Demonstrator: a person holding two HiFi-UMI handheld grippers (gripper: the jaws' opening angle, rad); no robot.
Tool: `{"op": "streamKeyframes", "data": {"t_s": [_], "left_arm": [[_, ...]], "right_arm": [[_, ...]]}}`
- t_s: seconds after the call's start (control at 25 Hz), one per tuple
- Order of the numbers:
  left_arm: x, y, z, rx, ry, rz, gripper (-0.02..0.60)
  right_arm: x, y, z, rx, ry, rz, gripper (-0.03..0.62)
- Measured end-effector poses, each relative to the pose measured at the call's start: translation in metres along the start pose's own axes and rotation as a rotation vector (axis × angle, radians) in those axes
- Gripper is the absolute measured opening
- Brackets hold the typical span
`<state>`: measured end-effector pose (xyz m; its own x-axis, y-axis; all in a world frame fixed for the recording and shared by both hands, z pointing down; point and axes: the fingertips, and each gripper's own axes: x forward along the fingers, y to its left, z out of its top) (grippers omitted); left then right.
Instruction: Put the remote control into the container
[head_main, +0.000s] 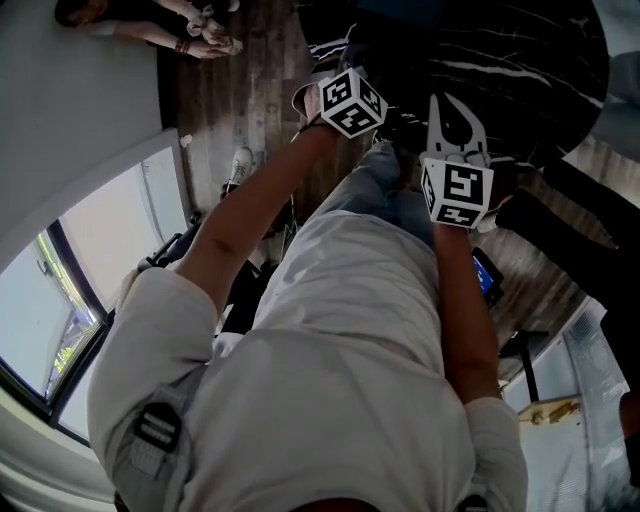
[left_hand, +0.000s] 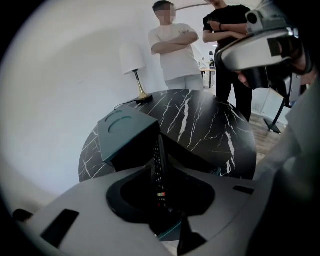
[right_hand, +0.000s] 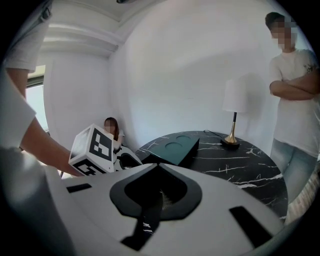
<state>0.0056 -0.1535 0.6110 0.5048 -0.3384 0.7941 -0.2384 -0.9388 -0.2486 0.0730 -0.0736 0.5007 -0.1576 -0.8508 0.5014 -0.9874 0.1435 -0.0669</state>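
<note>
The black remote control (left_hand: 159, 167) stands edge-on between the jaws of my left gripper (left_hand: 159, 172), which is shut on it. The remote's far end points at the dark green container (left_hand: 127, 132), a box with two round recesses in its top, on the black marble table (left_hand: 210, 120). In the head view my left gripper (head_main: 350, 100) and right gripper (head_main: 456, 130) are both held out over the table (head_main: 520, 50). My right gripper (right_hand: 159, 197) looks shut with nothing held, to the right of the left one (right_hand: 95, 150). The container (right_hand: 172, 149) lies ahead of it.
A white-shaded lamp (left_hand: 134, 65) with a brass stem stands at the table's far edge, its cord running across the top. Two people (left_hand: 175, 45) stand behind the table with arms folded. Another person (right_hand: 111, 129) sits by the wall.
</note>
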Motion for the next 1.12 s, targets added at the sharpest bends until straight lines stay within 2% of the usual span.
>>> {"op": "streamKeyframes", "data": {"t_s": [0.28,0.44,0.84,1.04,1.12], "left_arm": [[-0.039,-0.003,0.012,-0.103,-0.068,0.003,0.094],[-0.071,-0.007,0.029,-0.178,-0.144,0.005,0.094],[-0.169,-0.007,0.097,-0.358,-0.426,0.002,0.092],[-0.212,-0.006,0.123,-0.396,-0.602,0.012,0.089],[-0.235,-0.007,0.133,-0.422,-0.681,0.022,0.042]], "right_arm": [[-0.007,0.005,0.014,-0.018,-0.023,0.021,0.012],[-0.016,0.01,0.027,-0.023,-0.047,0.04,0.012],[-0.054,0.029,0.09,-0.053,-0.17,0.105,0.012],[-0.08,0.045,0.127,-0.062,-0.246,0.154,0.012],[-0.092,0.052,0.141,-0.079,-0.285,0.18,0.012]]}}
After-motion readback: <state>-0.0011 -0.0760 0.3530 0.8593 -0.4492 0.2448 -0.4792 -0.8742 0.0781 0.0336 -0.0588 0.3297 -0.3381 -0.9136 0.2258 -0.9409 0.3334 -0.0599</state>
